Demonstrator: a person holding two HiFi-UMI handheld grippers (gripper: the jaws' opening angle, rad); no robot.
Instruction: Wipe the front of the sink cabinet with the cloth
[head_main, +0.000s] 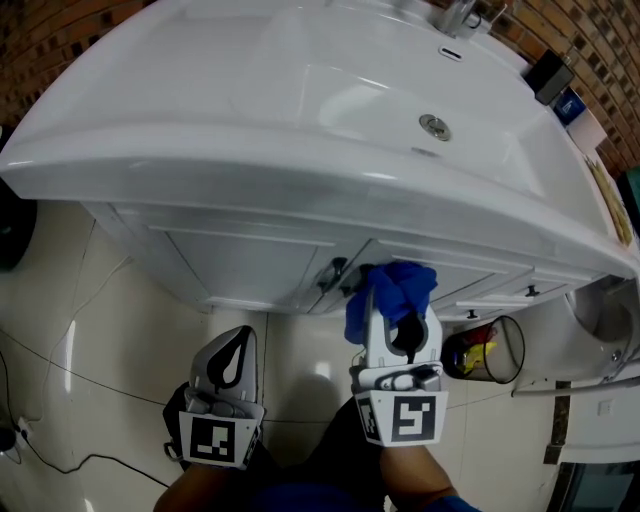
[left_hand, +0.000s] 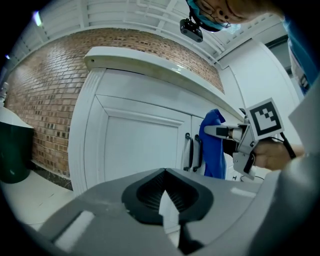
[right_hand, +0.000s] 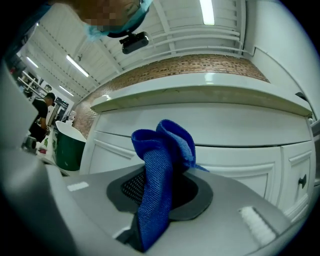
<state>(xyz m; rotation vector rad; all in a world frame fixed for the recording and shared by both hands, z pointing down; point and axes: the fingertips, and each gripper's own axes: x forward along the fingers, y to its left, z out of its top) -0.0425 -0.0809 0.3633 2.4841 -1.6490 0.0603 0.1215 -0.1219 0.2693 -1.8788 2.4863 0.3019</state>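
Note:
The white sink cabinet (head_main: 250, 262) stands under the wide basin (head_main: 300, 90), with two dark door handles (head_main: 335, 272) near the middle of its front. My right gripper (head_main: 398, 305) is shut on a blue cloth (head_main: 395, 290), which it holds up at the cabinet front just right of the handles. Whether the cloth touches the door I cannot tell. In the right gripper view the cloth (right_hand: 160, 175) bunches out of the jaws before the cabinet (right_hand: 230, 142). My left gripper (head_main: 238, 340) hangs lower left, shut and empty, facing the left door (left_hand: 140, 145), the cloth (left_hand: 214, 145) and the right gripper (left_hand: 235, 132).
A wire bin (head_main: 487, 348) with yellow contents sits on the floor right of the cabinet, beside a white fixture (head_main: 605, 310). A cable (head_main: 60, 460) trails over the pale tiles at left. A dark green bin (left_hand: 12, 150) stands by the brick wall (left_hand: 45, 100).

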